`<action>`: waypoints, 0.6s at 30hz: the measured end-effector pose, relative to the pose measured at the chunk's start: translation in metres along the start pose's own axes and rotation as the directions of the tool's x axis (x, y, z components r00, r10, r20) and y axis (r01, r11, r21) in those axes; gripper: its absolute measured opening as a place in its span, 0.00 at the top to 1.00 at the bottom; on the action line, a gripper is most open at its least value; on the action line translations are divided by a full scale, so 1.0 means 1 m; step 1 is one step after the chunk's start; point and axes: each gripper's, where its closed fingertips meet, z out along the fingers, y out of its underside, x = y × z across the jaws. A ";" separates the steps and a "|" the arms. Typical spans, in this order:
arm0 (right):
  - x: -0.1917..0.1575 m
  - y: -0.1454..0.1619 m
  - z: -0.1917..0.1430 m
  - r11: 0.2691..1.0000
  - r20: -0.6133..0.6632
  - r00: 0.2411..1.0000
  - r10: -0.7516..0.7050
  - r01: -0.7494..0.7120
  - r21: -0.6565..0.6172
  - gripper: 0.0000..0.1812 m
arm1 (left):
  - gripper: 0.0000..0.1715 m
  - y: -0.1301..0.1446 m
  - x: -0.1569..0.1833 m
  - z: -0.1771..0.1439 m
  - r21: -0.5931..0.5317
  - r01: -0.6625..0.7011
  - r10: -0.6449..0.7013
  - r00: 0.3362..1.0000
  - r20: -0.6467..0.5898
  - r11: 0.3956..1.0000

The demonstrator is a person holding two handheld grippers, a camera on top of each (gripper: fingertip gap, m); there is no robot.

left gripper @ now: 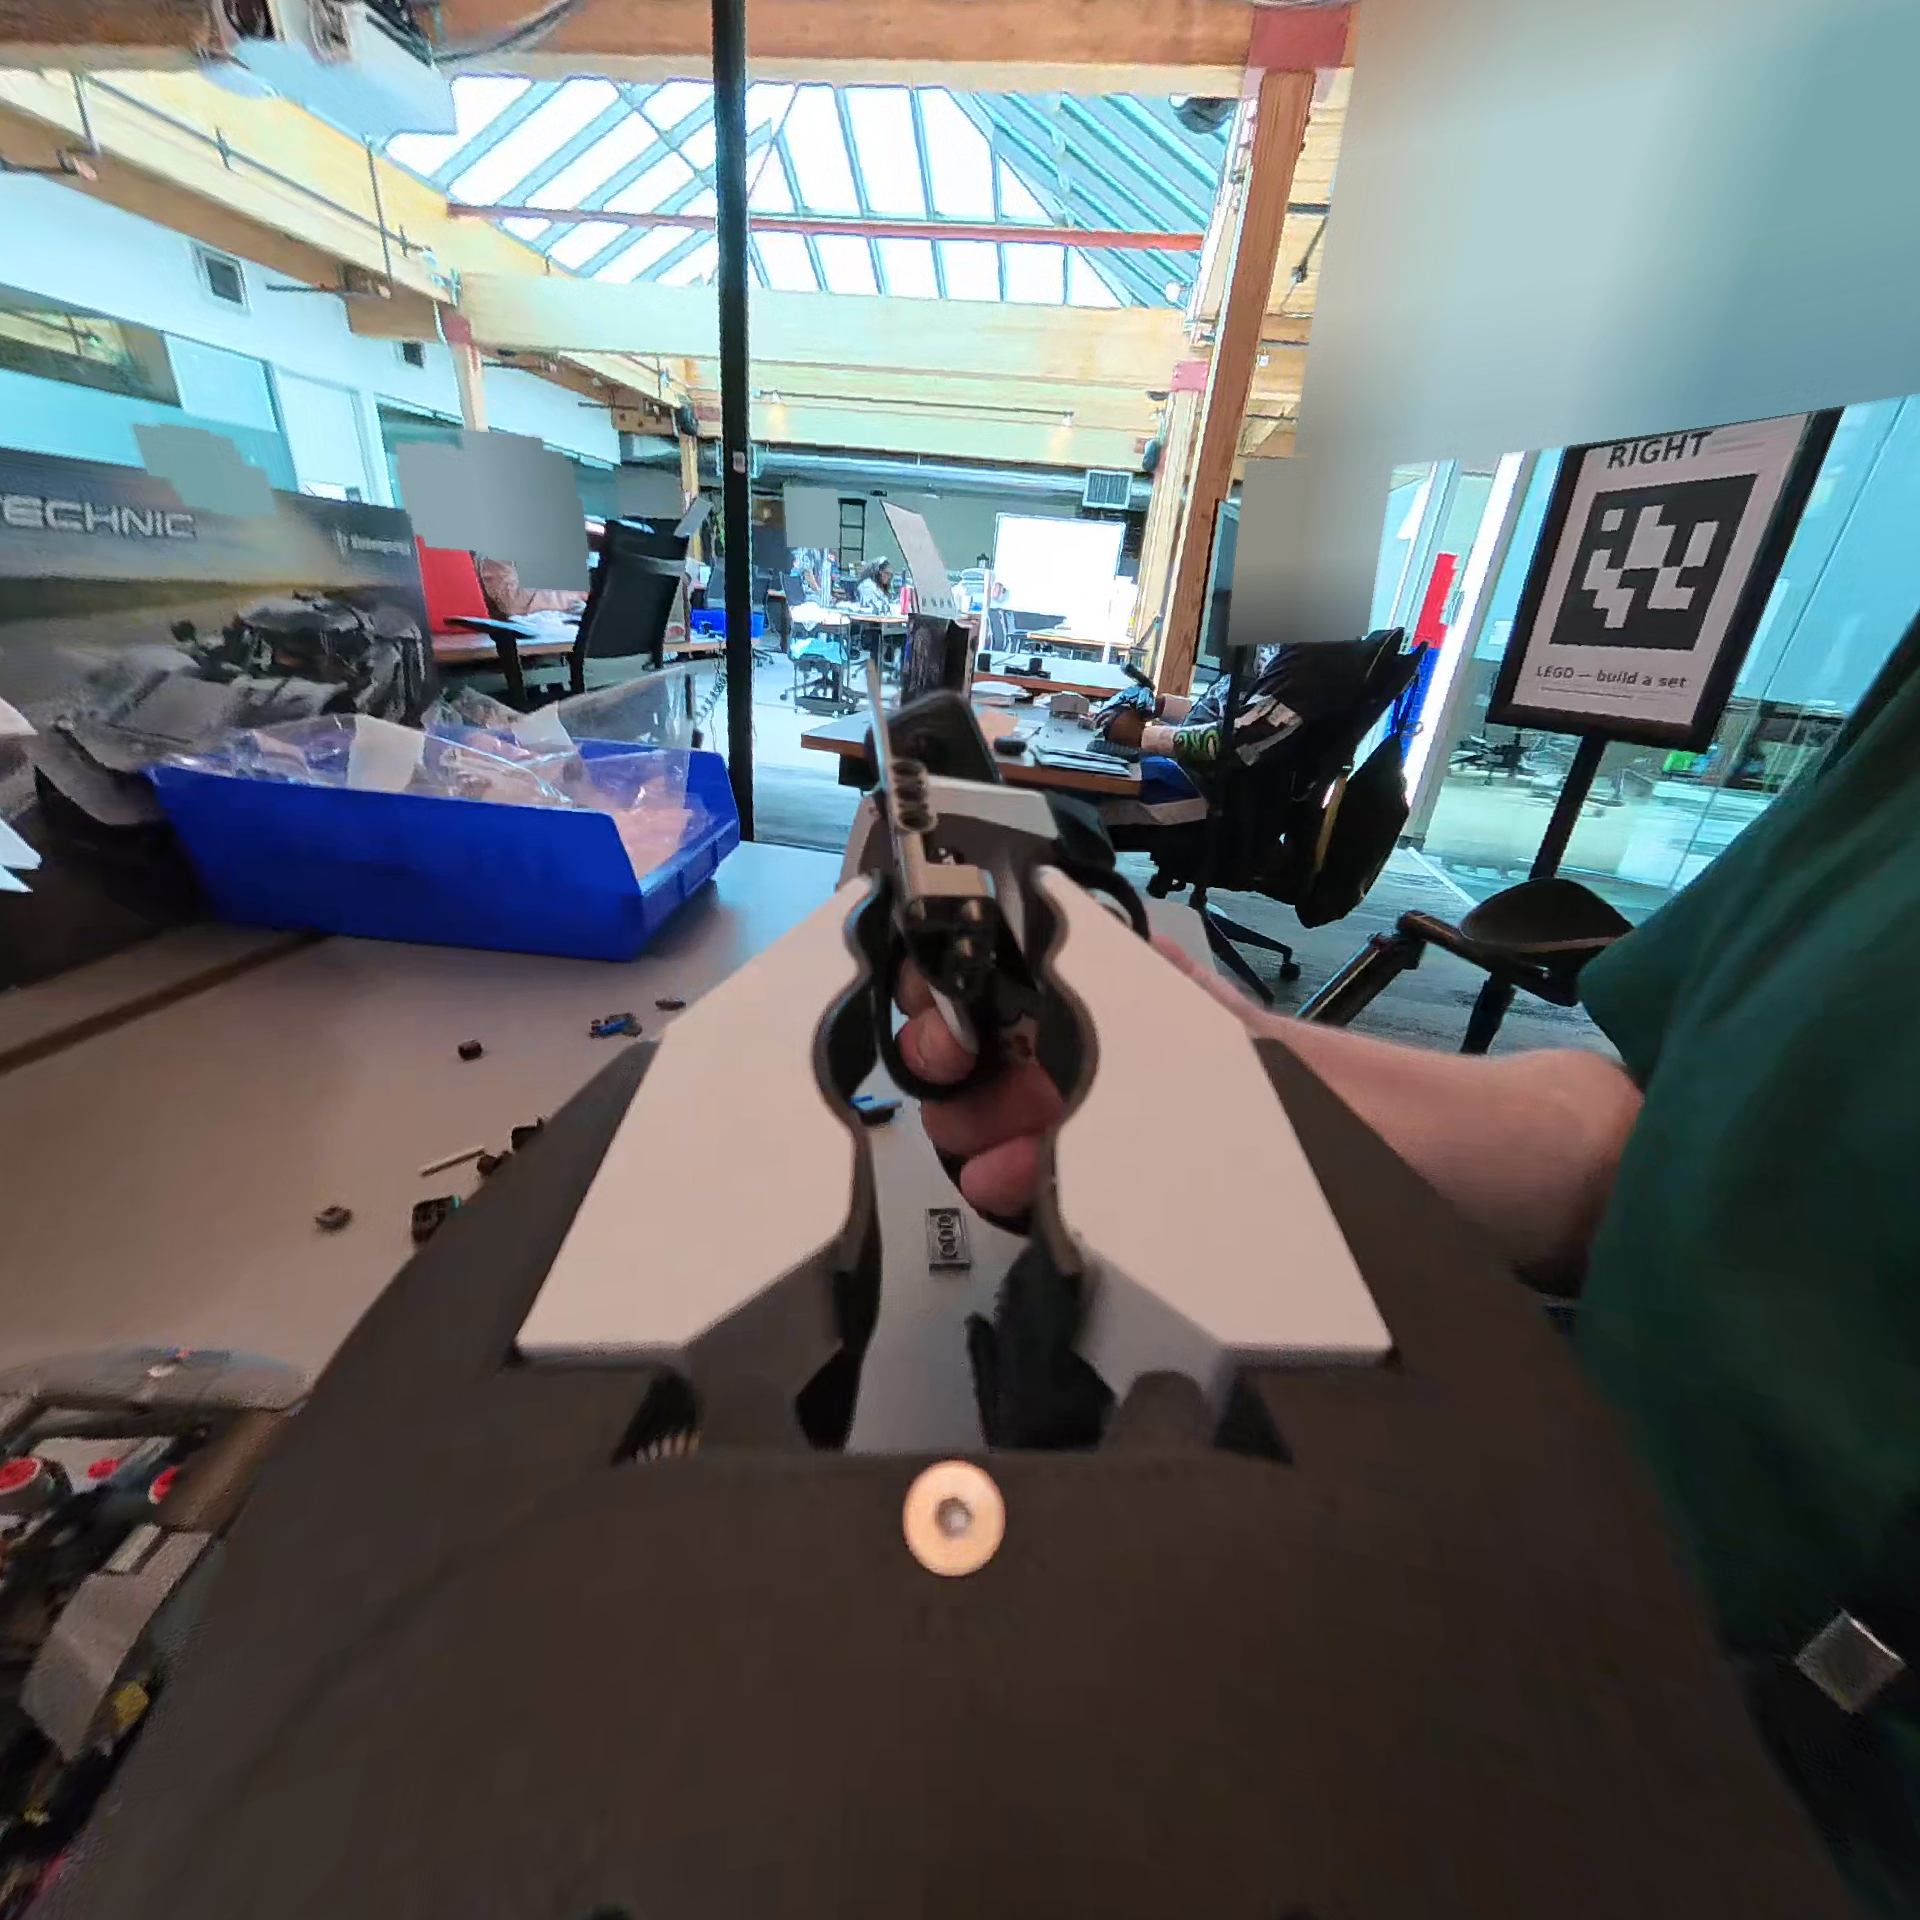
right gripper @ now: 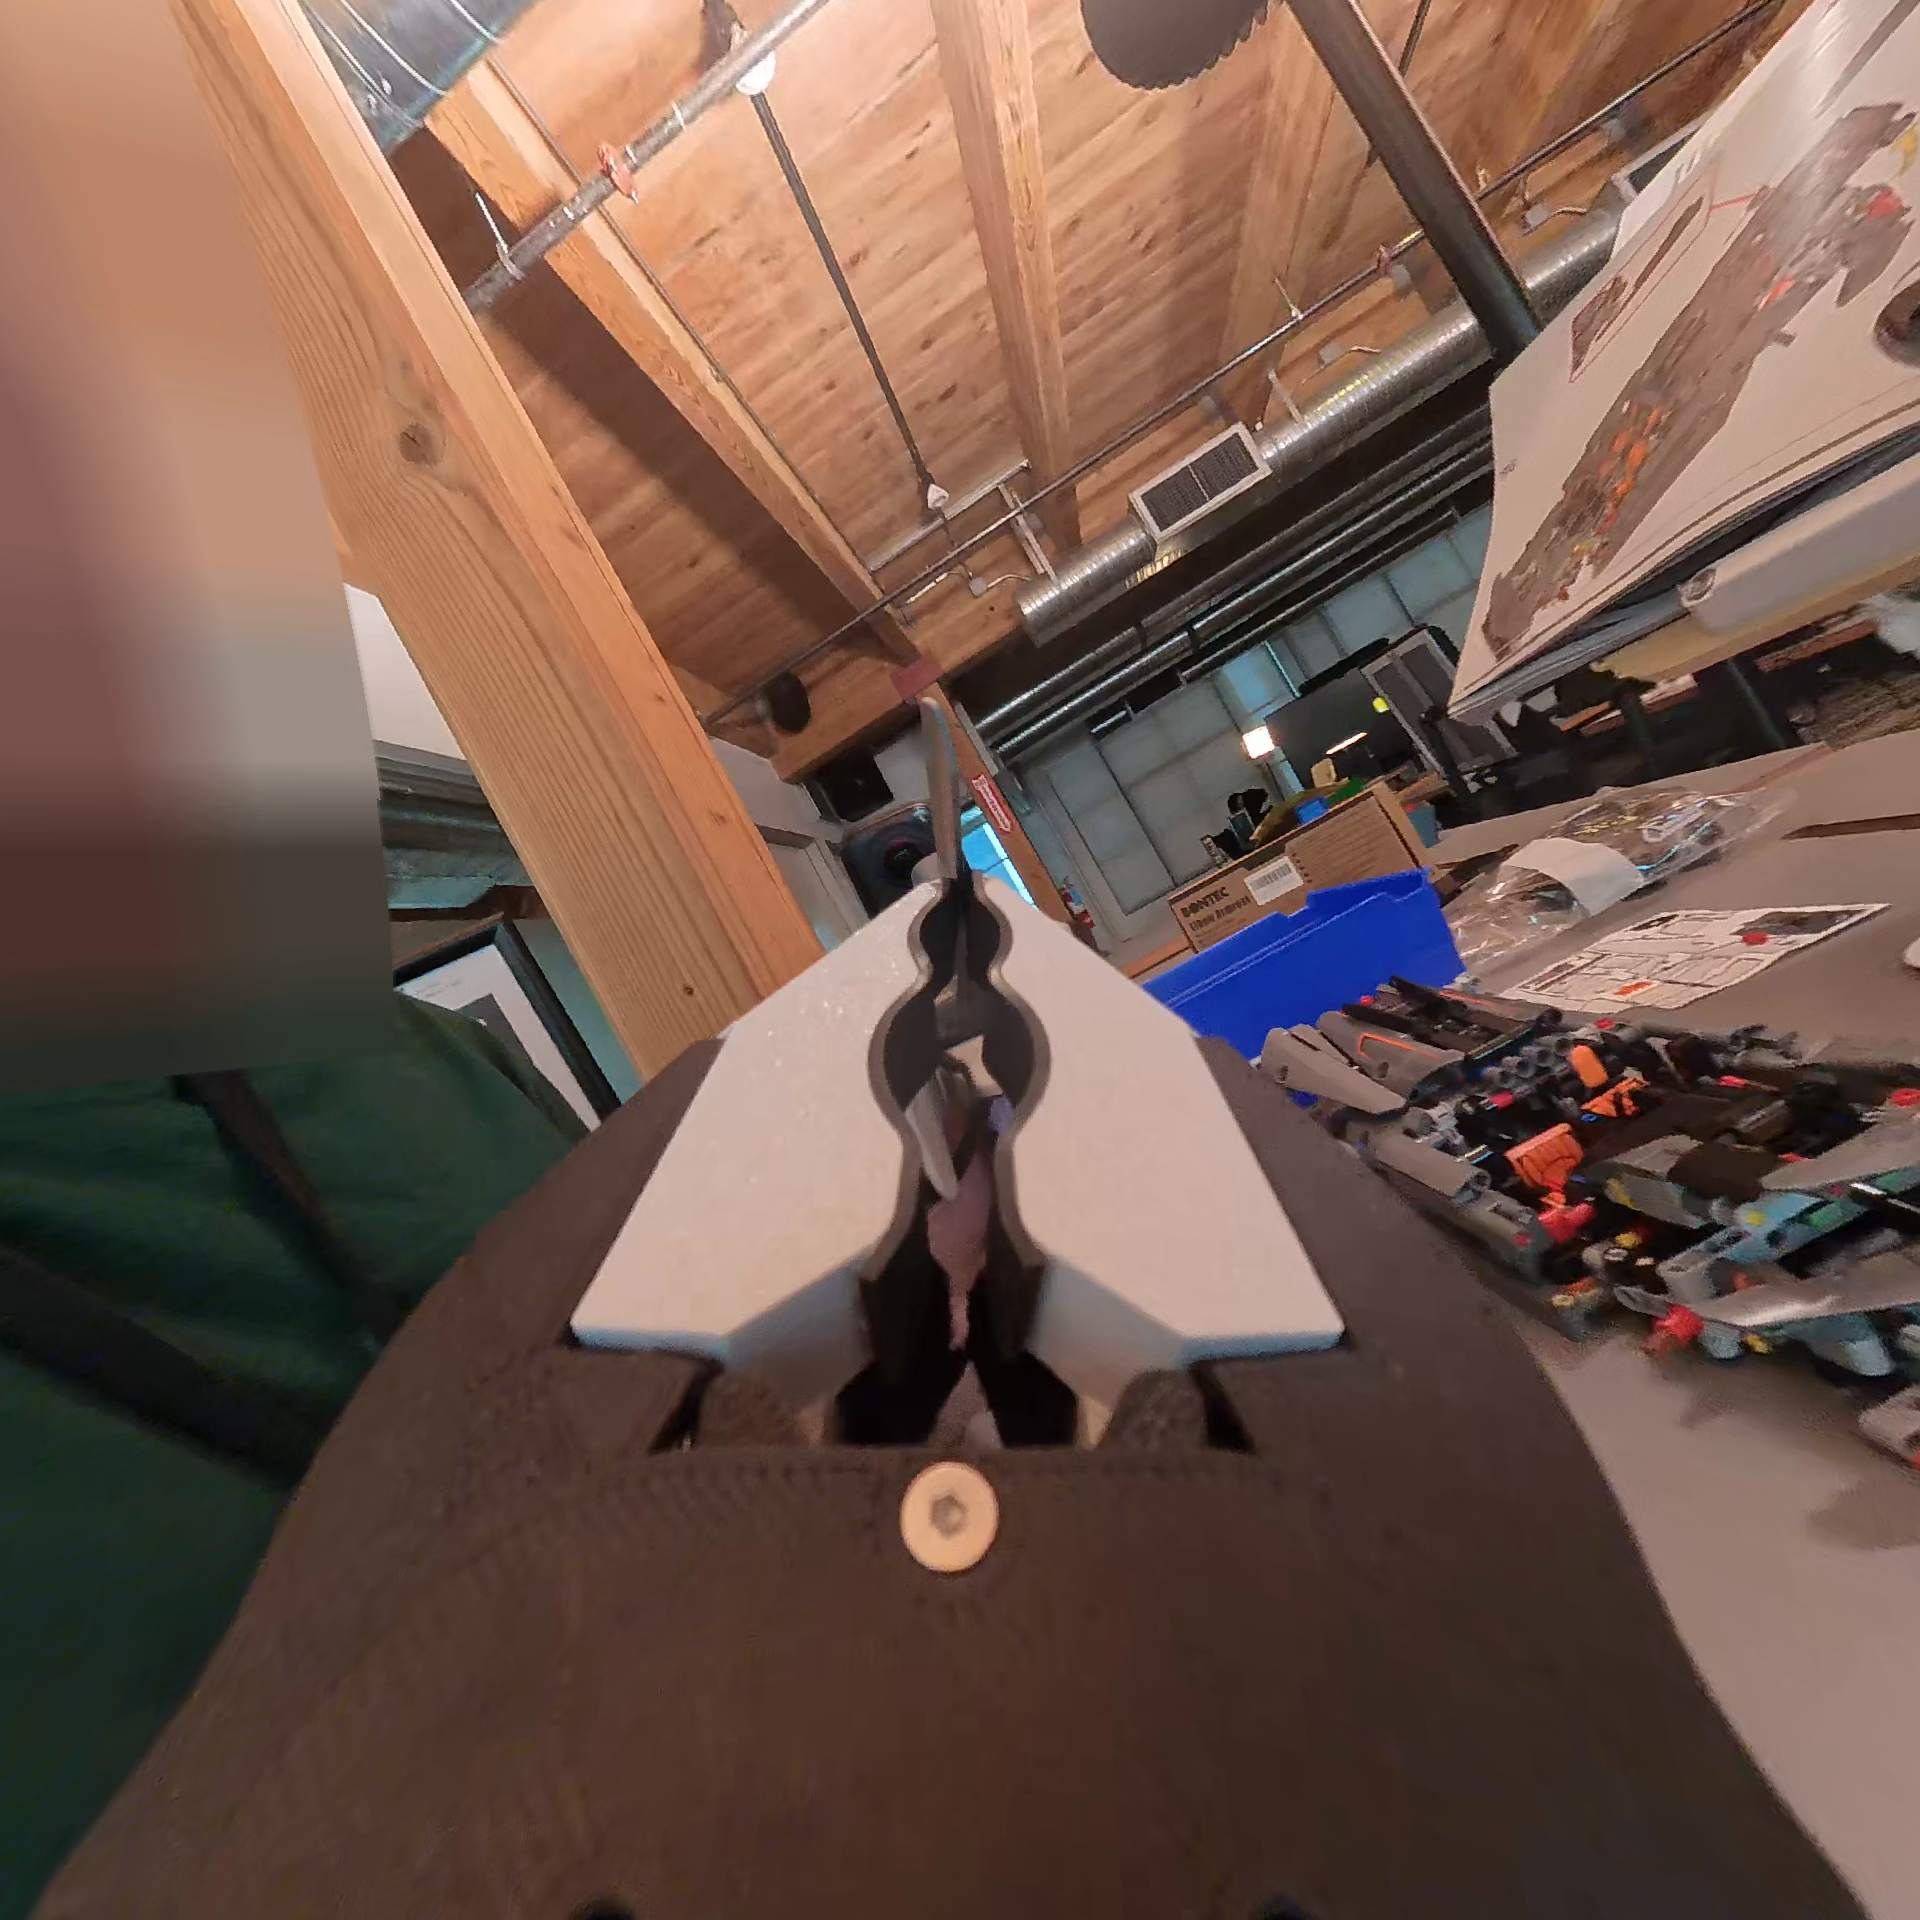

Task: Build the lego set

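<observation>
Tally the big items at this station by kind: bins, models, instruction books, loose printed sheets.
Blue bin: 1
Model: 1
Instruction book: 1
Loose sheet: 1
Total: 4

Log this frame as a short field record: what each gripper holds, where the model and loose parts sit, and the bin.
left gripper: shut on small grey and black lego sub-assembly
right gripper: shut on the same sub-assembly, thin grey piece sticking up
partly built lego model: on grey table, right of the right gripper
loose lego pieces: scattered on table
blue bin: holds clear plastic bags
instruction booklet: propped open
</observation>
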 end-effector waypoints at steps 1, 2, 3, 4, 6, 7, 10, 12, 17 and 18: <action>-0.001 0.002 0.001 1.000 0.009 1.000 0.012 -0.013 0.007 1.00 | 0.91 -0.002 -0.001 -0.001 0.009 -0.011 0.011 1.000 0.012 1.000; -0.001 0.003 0.001 1.000 0.016 1.000 0.023 -0.023 0.021 1.00 | 0.92 -0.002 -0.002 -0.001 0.008 -0.019 0.019 1.000 0.021 1.000; -0.001 0.004 0.001 0.999 0.015 0.999 0.029 -0.029 0.033 1.00 | 0.92 -0.001 -0.002 -0.002 -0.002 -0.020 0.020 1.000 0.024 1.000; 0.000 0.005 0.001 0.999 0.011 1.000 0.029 -0.030 0.031 1.00 | 0.92 -0.001 -0.003 -0.003 -0.009 -0.023 0.024 0.999 0.027 1.000; 0.002 0.008 0.001 1.000 -0.012 1.000 0.009 -0.009 0.006 1.00 | 0.92 0.000 -0.004 -0.006 -0.035 -0.042 0.043 0.998 0.043 0.999; 0.003 0.007 0.000 1.000 -0.036 0.999 -0.023 0.023 -0.006 0.97 | 0.92 -0.001 -0.004 -0.007 -0.048 -0.058 0.060 0.997 0.047 0.997; 0.004 0.004 -0.003 0.982 -0.108 0.980 -0.170 0.159 -0.102 0.93 | 0.92 0.003 -0.001 -0.011 -0.157 -0.145 0.153 0.987 0.040 0.977; 0.008 0.002 -0.007 0.942 -0.174 0.936 -0.305 0.270 -0.200 0.88 | 0.92 0.006 -0.005 -0.014 -0.241 -0.216 0.238 0.969 0.068 0.946; 0.010 0.000 -0.013 0.730 -0.227 0.738 -0.635 0.477 -0.490 0.86 | 0.92 0.008 -0.012 -0.019 -0.366 -0.330 0.393 0.913 0.111 0.870; 0.011 0.002 -0.012 0.671 -0.220 0.687 -0.693 0.501 -0.547 0.85 | 0.92 0.007 -0.012 -0.019 -0.375 -0.348 0.416 0.902 0.118 0.859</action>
